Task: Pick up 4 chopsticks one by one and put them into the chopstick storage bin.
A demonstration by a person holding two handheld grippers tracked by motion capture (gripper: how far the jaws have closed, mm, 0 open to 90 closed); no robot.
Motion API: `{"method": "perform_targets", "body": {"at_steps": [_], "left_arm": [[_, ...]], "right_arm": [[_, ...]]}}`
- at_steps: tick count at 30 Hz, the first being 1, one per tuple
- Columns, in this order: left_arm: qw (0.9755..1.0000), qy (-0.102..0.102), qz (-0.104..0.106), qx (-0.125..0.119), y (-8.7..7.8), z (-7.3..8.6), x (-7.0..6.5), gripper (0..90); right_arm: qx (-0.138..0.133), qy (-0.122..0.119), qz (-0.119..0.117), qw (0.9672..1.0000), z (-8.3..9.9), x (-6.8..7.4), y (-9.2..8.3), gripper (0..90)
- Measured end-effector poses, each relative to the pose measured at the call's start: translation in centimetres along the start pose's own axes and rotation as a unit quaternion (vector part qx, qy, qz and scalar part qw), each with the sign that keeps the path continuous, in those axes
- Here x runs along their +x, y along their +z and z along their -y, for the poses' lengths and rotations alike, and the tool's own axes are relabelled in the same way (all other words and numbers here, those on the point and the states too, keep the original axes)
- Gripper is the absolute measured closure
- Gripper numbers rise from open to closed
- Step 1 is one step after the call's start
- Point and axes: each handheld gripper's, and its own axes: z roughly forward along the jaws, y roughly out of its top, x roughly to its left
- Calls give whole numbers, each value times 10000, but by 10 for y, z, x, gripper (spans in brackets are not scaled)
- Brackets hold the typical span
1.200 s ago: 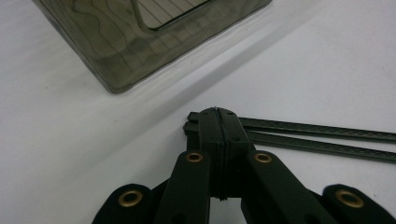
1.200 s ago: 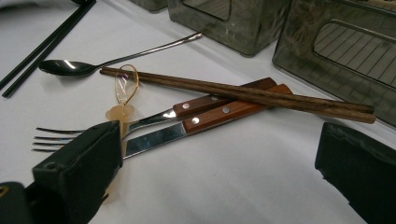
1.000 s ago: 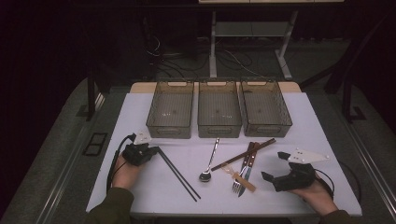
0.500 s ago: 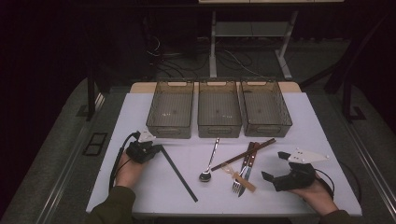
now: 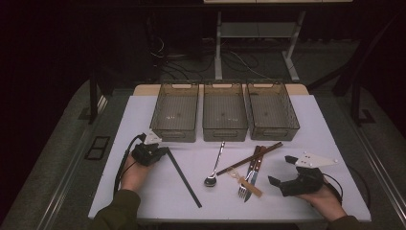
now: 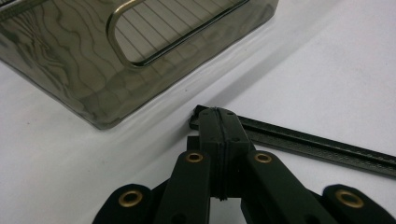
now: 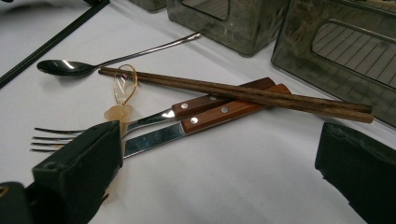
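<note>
Black jaws of the left gripper (image 6: 219, 140) are seen pressed together in the left gripper view, their tips at the near end of the black chopsticks (image 6: 299, 140), though a pinch on them cannot be told. In the high view the black chopsticks (image 5: 184, 177) are laid on the white table (image 5: 143, 201), slanting from the left gripper (image 5: 160, 152) toward the near edge. The right gripper (image 5: 281, 171) is held with jaws spread, near the fork (image 7: 70, 135) and knife (image 7: 205, 122). Beyond, brown chopsticks (image 7: 243, 95) are laid across their wooden handles, a spoon (image 7: 70, 66) beside them. Farthest, three smoked bins (image 5: 225, 112) are lined up
</note>
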Motion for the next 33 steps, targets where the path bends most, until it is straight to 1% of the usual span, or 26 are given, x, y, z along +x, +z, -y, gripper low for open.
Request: {"method": "perform_targets", "body": {"at_steps": [3,17,23,25,32,33], "left_arm": [[10000,-7,4,12,2,-2,0,898],[10000,94,27,10,9,-10,-3,898],[9999,102,37,-4,11,-12,-4,898],[9999,133,42,23,12,-13,-4,898],[9999,155,59,-15,15,-15,-6,898],[9999,128,64,-58,16,-15,-7,898]], "right_arm": [[7,-7,-1,10000,0,0,0,10],[8,-9,0,10000,0,0,0,10],[11,-7,-2,10000,0,0,0,10],[10,-8,-1,10000,0,0,0,10],[10,-4,0,10000,0,0,0,10],[9,-8,-1,10000,0,0,0,10]]}}
